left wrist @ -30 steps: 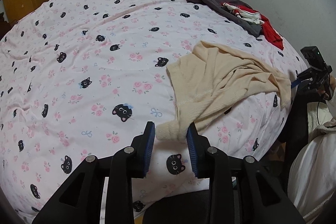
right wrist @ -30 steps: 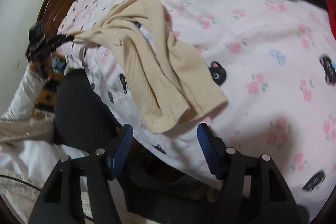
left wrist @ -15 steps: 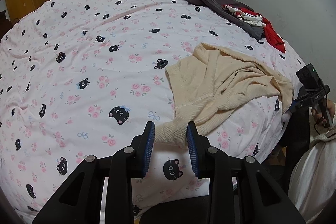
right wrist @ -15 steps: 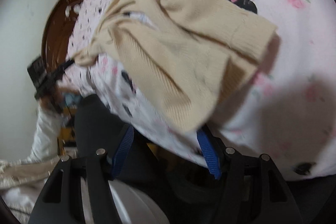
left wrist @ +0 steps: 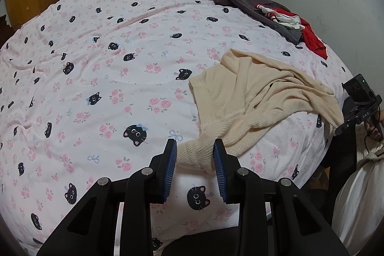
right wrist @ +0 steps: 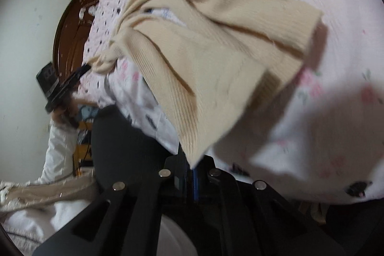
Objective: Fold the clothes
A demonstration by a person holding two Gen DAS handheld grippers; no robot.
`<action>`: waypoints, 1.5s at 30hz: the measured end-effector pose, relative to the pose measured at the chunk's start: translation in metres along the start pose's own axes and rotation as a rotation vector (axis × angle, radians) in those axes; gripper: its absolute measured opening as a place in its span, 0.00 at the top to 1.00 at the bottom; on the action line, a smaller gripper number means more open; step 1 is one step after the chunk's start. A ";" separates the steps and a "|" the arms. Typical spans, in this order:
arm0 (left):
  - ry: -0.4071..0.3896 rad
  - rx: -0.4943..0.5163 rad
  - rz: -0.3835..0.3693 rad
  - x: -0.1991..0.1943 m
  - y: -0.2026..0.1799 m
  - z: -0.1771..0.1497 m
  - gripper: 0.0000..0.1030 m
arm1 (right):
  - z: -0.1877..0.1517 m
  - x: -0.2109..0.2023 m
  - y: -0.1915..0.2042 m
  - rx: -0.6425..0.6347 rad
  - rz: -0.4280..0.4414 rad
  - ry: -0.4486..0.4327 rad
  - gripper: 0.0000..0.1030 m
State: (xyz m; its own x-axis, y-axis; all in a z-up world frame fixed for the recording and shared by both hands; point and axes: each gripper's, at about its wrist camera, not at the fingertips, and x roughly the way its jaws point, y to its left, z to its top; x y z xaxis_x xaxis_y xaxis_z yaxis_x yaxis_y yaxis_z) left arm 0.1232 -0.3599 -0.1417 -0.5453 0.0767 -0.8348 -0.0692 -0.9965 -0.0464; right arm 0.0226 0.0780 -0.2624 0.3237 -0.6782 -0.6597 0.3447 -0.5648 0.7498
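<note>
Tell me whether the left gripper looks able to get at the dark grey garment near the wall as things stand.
Probably not right away. The left gripper is open with the cream sweater's sleeve between its fingers, and the dark grey garment lies far across the bed; nothing blocks the way.

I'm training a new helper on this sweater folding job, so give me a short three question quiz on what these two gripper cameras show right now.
1. True or false: the right gripper is shut on a corner of the cream knit sweater.
2. Multiple choice: the sweater cuff at the left gripper is
A. lying between open fingers
B. clamped tight
C. out of view
3. Fill in: the pile of dark grey and red clothes lies on the pink cat-print ___.

Key: 1 true; 2 A; 3 bedspread.
</note>
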 end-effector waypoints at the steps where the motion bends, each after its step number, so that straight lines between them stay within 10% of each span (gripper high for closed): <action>1: 0.001 0.001 0.001 0.000 0.000 0.000 0.73 | -0.002 -0.003 0.000 -0.004 0.003 0.022 0.96; 23: 0.101 0.026 0.042 0.003 0.011 -0.018 0.73 | -0.039 0.030 -0.025 -0.006 -0.187 0.311 0.96; 27: 0.107 0.033 0.022 -0.009 0.011 -0.019 0.72 | -0.034 0.011 -0.023 -0.019 -0.221 0.242 0.85; 30: 0.106 -0.002 -0.043 -0.027 0.019 -0.014 0.59 | -0.028 -0.013 -0.025 -0.002 -0.234 0.153 0.44; 39: -0.047 -0.184 -0.163 -0.022 0.049 0.030 0.43 | -0.015 -0.063 -0.035 0.017 -0.198 -0.001 0.43; 45: 0.040 -0.276 -0.322 0.061 0.042 0.059 0.44 | -0.004 -0.083 -0.046 0.037 -0.176 -0.062 0.43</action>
State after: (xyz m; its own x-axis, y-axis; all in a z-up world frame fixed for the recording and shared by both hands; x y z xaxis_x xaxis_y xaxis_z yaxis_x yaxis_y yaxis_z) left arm 0.0376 -0.3951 -0.1618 -0.4992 0.3896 -0.7740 -0.0010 -0.8935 -0.4491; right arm -0.0160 0.1620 -0.2422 0.2056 -0.5946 -0.7773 0.3581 -0.6934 0.6252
